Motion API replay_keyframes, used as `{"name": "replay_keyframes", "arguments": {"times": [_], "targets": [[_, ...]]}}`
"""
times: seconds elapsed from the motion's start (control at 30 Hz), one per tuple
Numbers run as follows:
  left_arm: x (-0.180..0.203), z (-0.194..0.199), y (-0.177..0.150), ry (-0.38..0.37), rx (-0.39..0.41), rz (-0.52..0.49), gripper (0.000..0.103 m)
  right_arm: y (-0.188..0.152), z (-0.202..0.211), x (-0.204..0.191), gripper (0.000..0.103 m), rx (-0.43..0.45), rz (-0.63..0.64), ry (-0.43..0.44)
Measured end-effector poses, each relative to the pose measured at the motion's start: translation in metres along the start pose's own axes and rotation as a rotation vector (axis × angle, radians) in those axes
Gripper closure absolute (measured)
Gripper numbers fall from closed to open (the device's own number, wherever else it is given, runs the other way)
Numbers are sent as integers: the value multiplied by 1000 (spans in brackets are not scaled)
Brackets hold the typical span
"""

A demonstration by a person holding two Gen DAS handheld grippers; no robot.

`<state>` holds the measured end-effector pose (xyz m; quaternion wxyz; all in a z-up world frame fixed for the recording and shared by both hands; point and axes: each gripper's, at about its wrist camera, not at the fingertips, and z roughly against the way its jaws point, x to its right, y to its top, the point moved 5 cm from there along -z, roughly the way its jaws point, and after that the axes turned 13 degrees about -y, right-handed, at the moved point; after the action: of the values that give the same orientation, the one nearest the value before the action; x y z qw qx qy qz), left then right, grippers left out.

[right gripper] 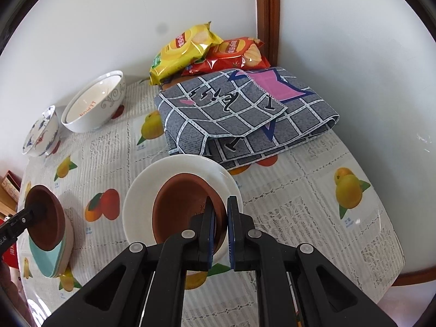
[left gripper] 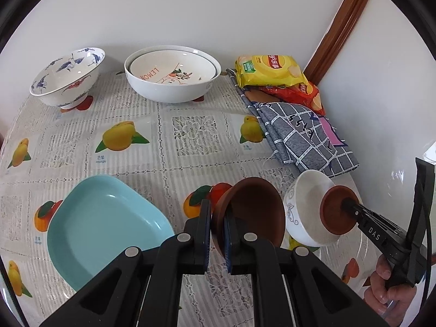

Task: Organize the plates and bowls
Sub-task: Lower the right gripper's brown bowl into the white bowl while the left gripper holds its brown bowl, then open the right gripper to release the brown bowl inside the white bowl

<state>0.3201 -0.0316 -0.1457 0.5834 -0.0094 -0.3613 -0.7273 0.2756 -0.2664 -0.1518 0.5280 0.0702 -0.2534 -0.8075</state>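
On the fruit-print desk (left gripper: 169, 147), sorting is partly done — the big white bowl (left gripper: 171, 81) at the back already nests a "LEMON" dish (left gripper: 174, 68) inside it, while the blue-and-white footed bowl (left gripper: 65, 76) beside it stands alone. Nearer, the light-blue plate (left gripper: 106, 223) lies flat. My left fingers (left gripper: 218, 234) are clamped on the rim of a brown clay bowl (left gripper: 253, 209), tilted on edge in the air; from my right camera it hangs over the light-blue plate, apparently bound for it, though I cannot tell whether they touch. My right fingers (right gripper: 220, 231) pinch the rim of a smaller brown saucer (right gripper: 185, 207), held inside the small white patterned bowl (right gripper: 141, 201) that sits just in front of the folded grey checked cloth (right gripper: 245, 117); whether the saucer has bottomed out I cannot tell. Still to do, by my reckoning — release both brown pieces and find the footed bowl a place. The crisp packets (right gripper: 204, 51) in the corner play no part.
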Motion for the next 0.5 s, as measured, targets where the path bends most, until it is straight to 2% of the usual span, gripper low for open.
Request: {"name": "replay_keyframes", "arguments": {"times": [0.33,0.5], "targets": [[-14,-13,0,3,-9,40,95,-4,-24,-7,95,-14,33,-50],[-16,-18,0,14,-16,46,95,-6,-32,-16,94,-25,53,-25]]}}
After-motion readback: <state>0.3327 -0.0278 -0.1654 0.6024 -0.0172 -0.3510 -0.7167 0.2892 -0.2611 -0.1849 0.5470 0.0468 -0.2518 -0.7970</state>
